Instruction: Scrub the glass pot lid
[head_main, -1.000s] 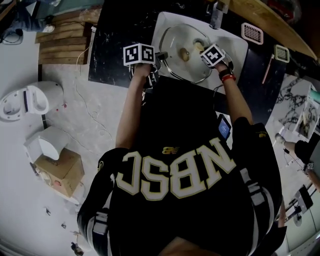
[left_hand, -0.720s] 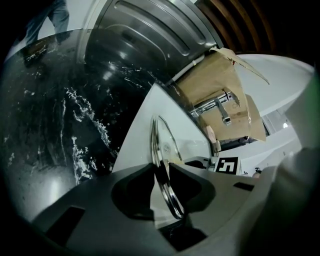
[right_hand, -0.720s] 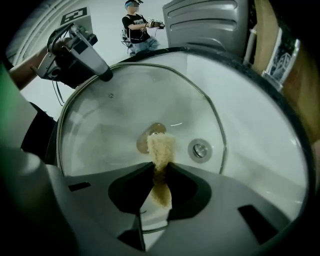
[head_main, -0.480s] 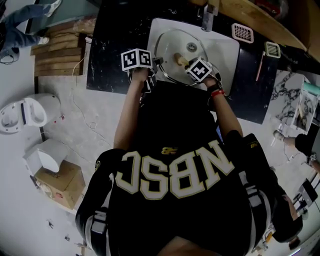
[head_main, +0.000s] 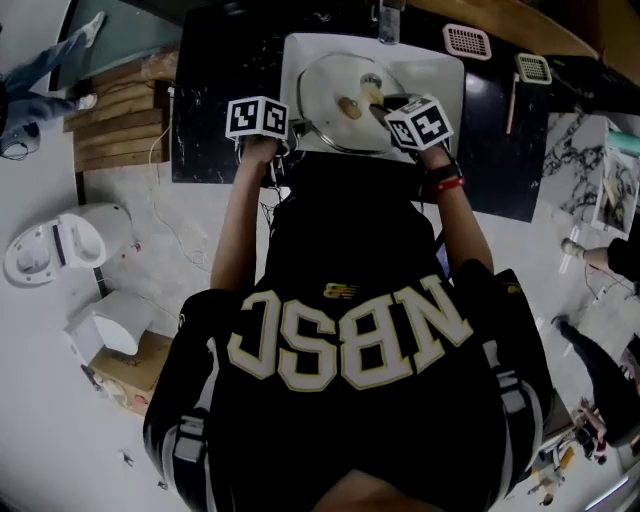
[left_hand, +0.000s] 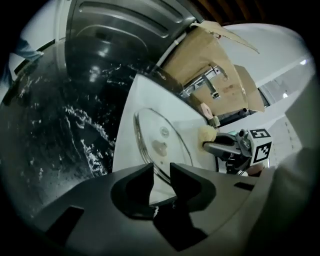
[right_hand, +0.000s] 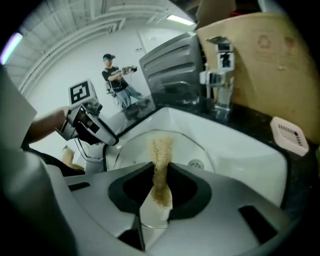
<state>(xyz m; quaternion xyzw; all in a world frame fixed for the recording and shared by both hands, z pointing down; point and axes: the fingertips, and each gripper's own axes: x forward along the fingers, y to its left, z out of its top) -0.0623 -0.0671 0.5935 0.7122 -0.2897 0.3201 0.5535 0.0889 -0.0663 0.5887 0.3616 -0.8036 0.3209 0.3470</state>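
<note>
The glass pot lid (head_main: 335, 100) stands tilted in the white sink (head_main: 440, 75). My left gripper (head_main: 292, 128) holds it at its left rim. In the left gripper view the metal rim of the lid (left_hand: 150, 145) runs down between the jaws of my left gripper (left_hand: 161, 172); those jaws have just been opening a little and still hold the rim. My right gripper (right_hand: 160, 181) is shut on a tan scrub sponge (right_hand: 161, 150). The sponge (left_hand: 206, 136) hangs to the right of the lid, apart from the glass, with the right gripper (left_hand: 212, 146) behind it.
A chrome faucet (right_hand: 220, 75) rises behind the sink (right_hand: 240, 150), and the drain (right_hand: 196, 163) lies beyond the lid. Black marble counter (head_main: 215, 90) flanks the basin. A pink perforated dish (right_hand: 289, 135) sits at the right. Brown cardboard (right_hand: 265, 55) backs the counter.
My right gripper has lifted the sponge away from the lid's face and moved it right. The left gripper has stayed at the lid's rim. The head view has drifted.
</note>
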